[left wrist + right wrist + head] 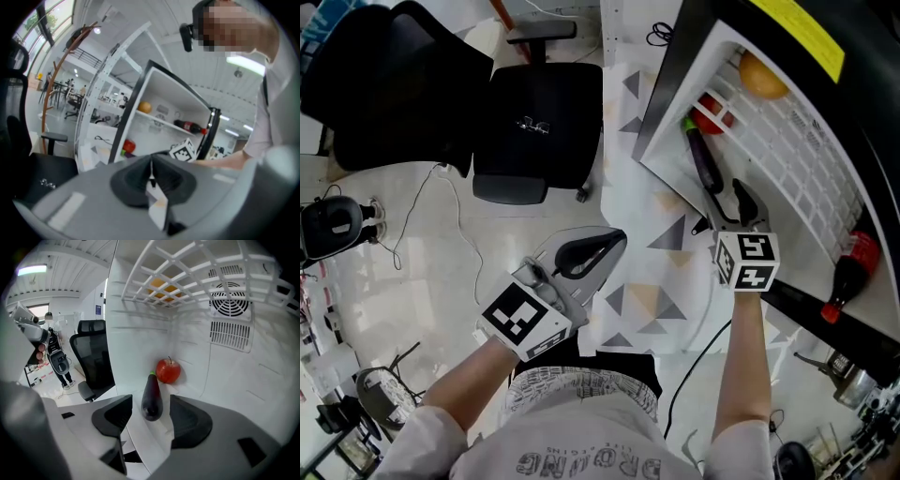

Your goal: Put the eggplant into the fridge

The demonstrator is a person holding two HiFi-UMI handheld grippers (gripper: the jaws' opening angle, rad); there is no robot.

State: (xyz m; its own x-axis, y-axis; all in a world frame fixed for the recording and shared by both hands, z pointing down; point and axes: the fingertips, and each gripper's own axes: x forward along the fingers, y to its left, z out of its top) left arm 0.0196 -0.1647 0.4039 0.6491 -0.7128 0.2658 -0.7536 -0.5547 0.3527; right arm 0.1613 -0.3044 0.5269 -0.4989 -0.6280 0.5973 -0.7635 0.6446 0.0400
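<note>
One glossy tapered eggplant beside round apple.

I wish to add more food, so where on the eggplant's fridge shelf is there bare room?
Bare floor lies right of the eggplant and apple, out toward the vented wall. Left of the eggplant, the side wall stands close. Crowded around apple and eggplant's tip.

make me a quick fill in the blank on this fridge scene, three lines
The eggplant lies beside a red ___.
The right claw is ___, its jaws either side of the eggplant without gripping it.
The left claw is ___ on nothing.
Missing words: apple; open; shut
</note>
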